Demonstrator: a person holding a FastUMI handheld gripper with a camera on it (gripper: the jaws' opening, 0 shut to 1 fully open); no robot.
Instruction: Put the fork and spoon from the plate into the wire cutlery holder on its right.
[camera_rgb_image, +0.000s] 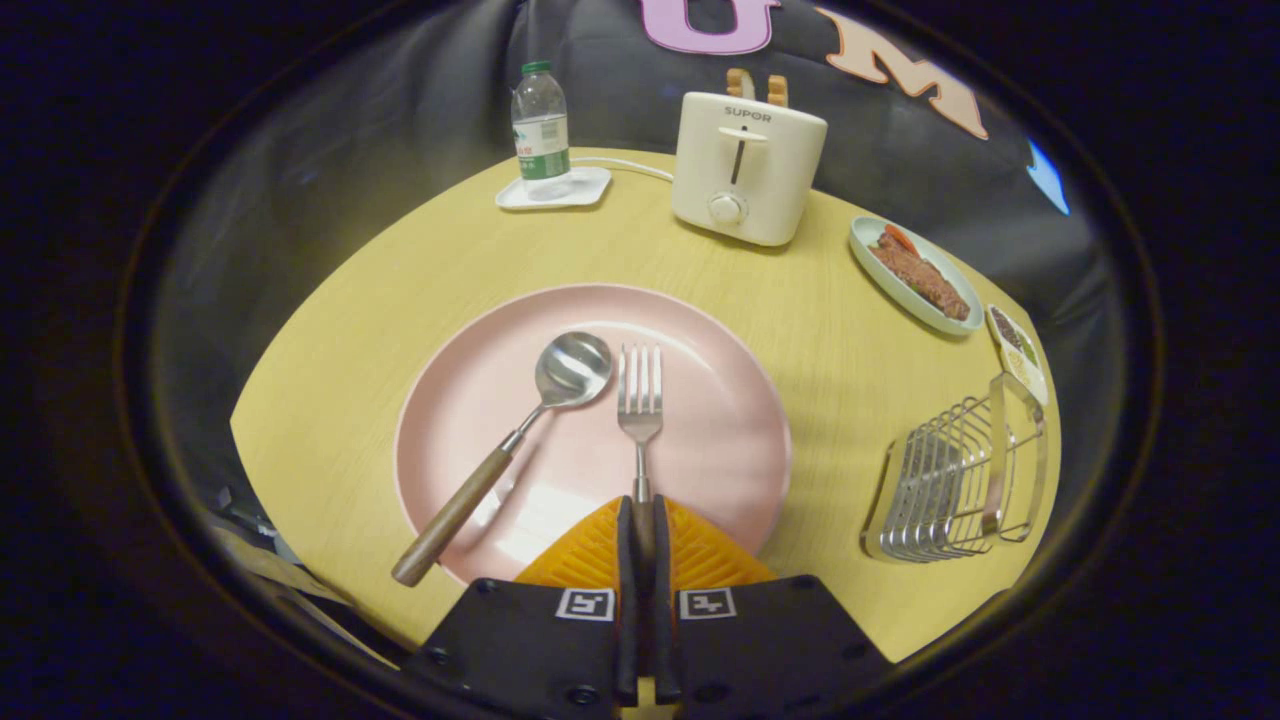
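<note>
**Gripper clamped on fork handle, spoon loose on plate**

Surface: a light yellow wood-grain table (420, 290), rounded far edge, matte, a few soft highlights. Behind it hangs the dark cloth booth wall (400, 110), wrinkled, dimly lit. Off the table's near left edge some dark clutter shows, too blurred to identify.

Around the table: a clear plastic water bottle (540, 130) with a green cap stands upright on a small white tray (590, 185) at the far left. A white cord (625, 165) runs from behind the tray toward a cream toaster (745, 165), which stands upright at the far middle with two slices of toast (757, 88) sticking out the top. Right of the toaster sits a pale oval dish (905, 290) with meat and a bit of something red. Just beside it, nearer the holder, a small white dish (1018, 350) with mixed bits, too small to tell.

The wire cutlery holder (950, 480) stands at the table's right edge, well apart from the pink plate (720, 400), bare table between them.

The plate sits in the middle, just ahead of the fingers. The spoon (500, 460) lies on it at a slant, bowl toward the centre, wooden handle reaching over the near left rim. The fork (640, 400) lies just right of it, tines pointing away, apart from the spoon. The gripper (640, 515) has both fingers closed tight on the fork's handle, only the metal neck and tines showing beyond them.
</note>
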